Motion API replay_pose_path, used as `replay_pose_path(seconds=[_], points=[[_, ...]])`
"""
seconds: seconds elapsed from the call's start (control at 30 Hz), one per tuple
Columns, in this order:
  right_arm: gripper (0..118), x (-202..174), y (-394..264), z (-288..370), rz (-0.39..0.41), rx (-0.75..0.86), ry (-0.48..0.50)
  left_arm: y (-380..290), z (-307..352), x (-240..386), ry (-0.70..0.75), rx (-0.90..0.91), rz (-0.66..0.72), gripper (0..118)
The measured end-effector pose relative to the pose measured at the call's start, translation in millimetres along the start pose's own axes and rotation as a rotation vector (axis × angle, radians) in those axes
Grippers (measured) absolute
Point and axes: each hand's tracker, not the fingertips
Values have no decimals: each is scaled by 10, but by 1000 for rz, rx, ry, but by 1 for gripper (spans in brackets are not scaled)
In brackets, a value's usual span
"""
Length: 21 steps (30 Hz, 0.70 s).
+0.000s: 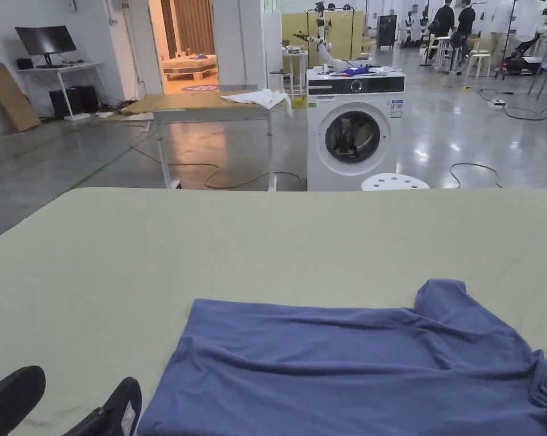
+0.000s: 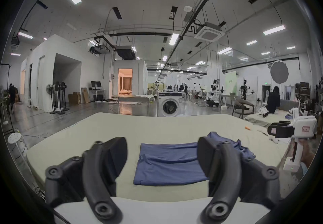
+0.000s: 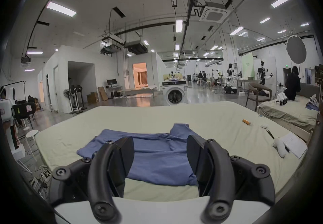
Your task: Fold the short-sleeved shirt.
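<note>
A blue short-sleeved shirt (image 1: 351, 369) lies on the pale green bed (image 1: 266, 244), partly folded and creased, with one sleeve (image 1: 442, 298) sticking out at its far right. My left gripper (image 1: 73, 392) hovers at the bed's near edge, left of the shirt. In the left gripper view its jaws stand wide apart around nothing (image 2: 162, 151), the shirt (image 2: 167, 163) lying beyond them. My right gripper (image 3: 160, 145) is open too, held above the near edge of the shirt (image 3: 157, 161) and apart from it. Each gripper also shows from the side: the right gripper (image 2: 279, 131) and the left gripper (image 3: 22, 109).
On the bed's right side lie an orange cylinder (image 3: 246, 121), a paper sheet (image 3: 293, 144) and a small white object (image 3: 279, 147). Beyond the bed stand a washing machine (image 1: 354, 128), a white stool (image 1: 394, 181) and a table (image 1: 209, 105). A person sits on a second bed (image 3: 288, 112).
</note>
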Motion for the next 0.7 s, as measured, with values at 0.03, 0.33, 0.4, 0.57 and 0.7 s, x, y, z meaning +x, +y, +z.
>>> replay_pose_path(seconds=[0.03, 0.33, 0.4, 0.57, 0.7], points=[[45, -32, 10, 70, -5, 7, 15, -4, 68, 22, 1, 12, 5, 61], [2, -194, -65, 304, 36, -1, 17, 24, 289, 206, 27, 30, -39, 1], [0, -181, -67, 300, 25, -9, 22, 15, 275, 217, 13, 19, -32, 0], [0, -180, -64, 273, 6, -13, 23, -18, 214, 218, 11, 9, -40, 0], [0, -148, -89, 265, -27, -20, 41, -149, -35, 118, 22, -49, -7, 0]])
